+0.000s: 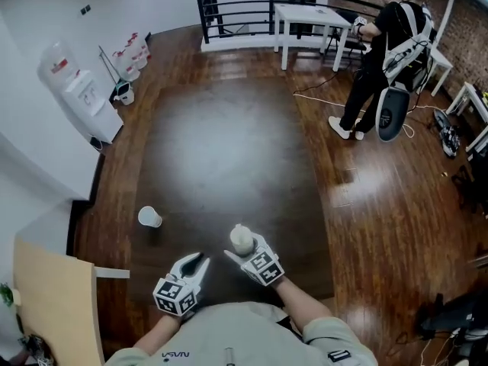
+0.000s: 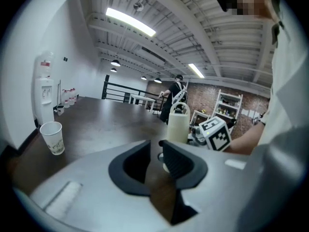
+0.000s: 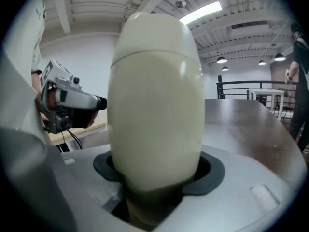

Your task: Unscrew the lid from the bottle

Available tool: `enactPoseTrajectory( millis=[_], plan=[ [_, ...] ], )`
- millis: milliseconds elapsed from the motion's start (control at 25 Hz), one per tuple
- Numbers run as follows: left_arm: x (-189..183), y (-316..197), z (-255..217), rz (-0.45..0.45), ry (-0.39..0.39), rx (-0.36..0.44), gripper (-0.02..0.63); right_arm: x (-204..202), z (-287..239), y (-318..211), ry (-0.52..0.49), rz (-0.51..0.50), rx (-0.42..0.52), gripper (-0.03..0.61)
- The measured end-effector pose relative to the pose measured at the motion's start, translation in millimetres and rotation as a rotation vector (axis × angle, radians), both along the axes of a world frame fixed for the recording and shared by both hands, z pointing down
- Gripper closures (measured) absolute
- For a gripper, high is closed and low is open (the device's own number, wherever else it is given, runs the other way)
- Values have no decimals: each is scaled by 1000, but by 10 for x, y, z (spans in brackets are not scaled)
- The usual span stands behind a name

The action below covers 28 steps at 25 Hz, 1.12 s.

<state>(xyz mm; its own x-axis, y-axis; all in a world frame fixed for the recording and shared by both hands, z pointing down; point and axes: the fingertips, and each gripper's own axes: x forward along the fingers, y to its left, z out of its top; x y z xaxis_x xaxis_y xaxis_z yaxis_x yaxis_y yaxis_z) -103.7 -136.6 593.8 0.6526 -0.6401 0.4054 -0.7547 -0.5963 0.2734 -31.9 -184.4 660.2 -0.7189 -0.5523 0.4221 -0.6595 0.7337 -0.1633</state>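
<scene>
A cream bottle (image 1: pixel 242 239) stands near the front edge of the dark table (image 1: pixel 221 143). My right gripper (image 1: pixel 244 252) is shut on its body. In the right gripper view the bottle (image 3: pixel 154 110) fills the middle, and the dark pads (image 3: pixel 211 170) of the gripper (image 3: pixel 154 180) press on both its sides. The left gripper view shows the bottle (image 2: pixel 177 128) with a loop-handled lid (image 2: pixel 180 108) on top. My left gripper (image 1: pixel 200 264) hovers just left of the bottle. Its jaws (image 2: pixel 155 159) stand a narrow gap apart with nothing held.
A white paper cup (image 1: pixel 149 217) stands on the table to the left of my grippers. A light wooden board (image 1: pixel 53 303) lies at the near left. Across the room are a water dispenser (image 1: pixel 80 90), a white table (image 1: pixel 309 14) and a person (image 1: pixel 381 59).
</scene>
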Motion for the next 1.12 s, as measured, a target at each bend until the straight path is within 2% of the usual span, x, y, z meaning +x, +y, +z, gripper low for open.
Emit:
enactPoseTrajectory(
  millis=[120, 240, 440, 600, 760, 920, 1120],
  plan=[
    [0, -83, -207, -11, 80, 15, 554, -50, -288, 124, -121, -101, -94, 279],
    [38, -150, -503, 14, 168, 51, 611, -85, -629, 288, -225, -213, -181, 279],
    [191, -149, -1114, 135, 341, 90, 606, -94, -1224, 641, -315, -424, -261, 279],
    [364, -40, -1535, 313, 476, 79, 455, -150, -1575, 960, -335, -609, -302, 279],
    [470, 39, -1767, 490, 578, 77, 386, -228, -1762, 1189, -336, -770, -350, 279],
    [567, 110, -1947, 615, 687, 47, 326, -244, -1917, 1374, -339, -884, -401, 279],
    [661, 228, -2047, 740, 727, 39, 290, -348, -1913, 1509, -272, -980, -440, 279]
  ],
)
